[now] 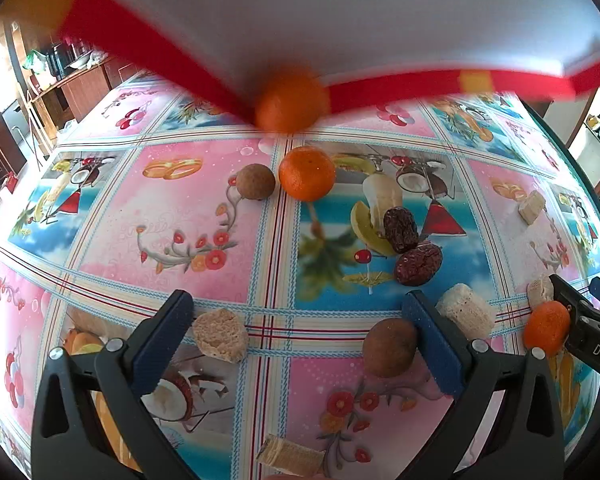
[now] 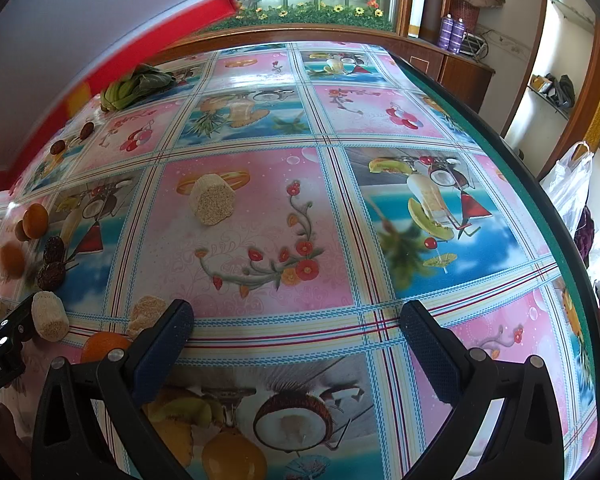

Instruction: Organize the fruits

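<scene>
The left claw (image 1: 297,334) stood wide open above the tabletop (image 1: 203,208), gripping nothing; a brown round fruit (image 1: 388,347) touched its right finger and a beige snack chunk (image 1: 219,334) lay just beside its left. Farther off sat a tangerine (image 1: 307,173) and two dried dates (image 1: 410,246). The right claw (image 2: 295,336) gaped equally wide and empty, another tangerine (image 2: 101,345) beside its left finger

We are looking at a home dining room: a table (image 2: 500,184) wearing a fruit-print cloth, wooden cabinets (image 2: 456,68) at upper right, and a kitchen counter (image 1: 79,76) at upper left.
</scene>
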`<state>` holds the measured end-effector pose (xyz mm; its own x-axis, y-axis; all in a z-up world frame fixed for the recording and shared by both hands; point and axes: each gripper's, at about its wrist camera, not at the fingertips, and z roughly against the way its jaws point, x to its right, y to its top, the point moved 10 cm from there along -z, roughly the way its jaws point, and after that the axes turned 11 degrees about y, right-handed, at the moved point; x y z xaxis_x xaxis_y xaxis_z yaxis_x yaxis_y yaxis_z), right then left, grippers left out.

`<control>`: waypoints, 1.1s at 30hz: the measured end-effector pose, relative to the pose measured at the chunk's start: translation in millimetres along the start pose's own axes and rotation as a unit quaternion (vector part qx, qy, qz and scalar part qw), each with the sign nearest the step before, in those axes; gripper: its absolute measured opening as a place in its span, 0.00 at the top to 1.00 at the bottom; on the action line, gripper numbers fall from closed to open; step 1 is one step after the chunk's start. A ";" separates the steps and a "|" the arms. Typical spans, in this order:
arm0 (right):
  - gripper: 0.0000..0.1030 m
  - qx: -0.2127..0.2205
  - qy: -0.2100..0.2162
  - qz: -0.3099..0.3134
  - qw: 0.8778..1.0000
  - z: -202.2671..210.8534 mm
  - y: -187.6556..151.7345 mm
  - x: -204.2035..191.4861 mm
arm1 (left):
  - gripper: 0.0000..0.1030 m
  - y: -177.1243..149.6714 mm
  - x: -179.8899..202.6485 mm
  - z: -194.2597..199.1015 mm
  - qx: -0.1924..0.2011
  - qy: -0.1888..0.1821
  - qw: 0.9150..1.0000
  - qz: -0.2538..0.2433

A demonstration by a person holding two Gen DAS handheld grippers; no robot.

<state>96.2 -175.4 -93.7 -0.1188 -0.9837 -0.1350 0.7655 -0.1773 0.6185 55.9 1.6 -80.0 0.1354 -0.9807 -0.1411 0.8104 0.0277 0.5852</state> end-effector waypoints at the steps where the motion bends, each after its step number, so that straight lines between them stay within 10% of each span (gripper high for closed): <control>1: 0.00 0.000 0.000 0.000 1.000 -0.2 0.0 0.0 | 0.00 0.1 0.2 -0.2 0.000 0.000 1.000 0.000; 33: 0.00 -0.001 0.002 0.001 1.000 -0.6 -0.2 -0.1 | 0.00 2.4 3.2 -2.9 -0.001 0.001 1.000 0.000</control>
<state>96.4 -175.3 -94.2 -0.1150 -0.9839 -0.1368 0.7669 -0.1754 0.6173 59.9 -1.0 -81.4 0.1367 -0.9803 -0.1424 0.8110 0.0282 0.5844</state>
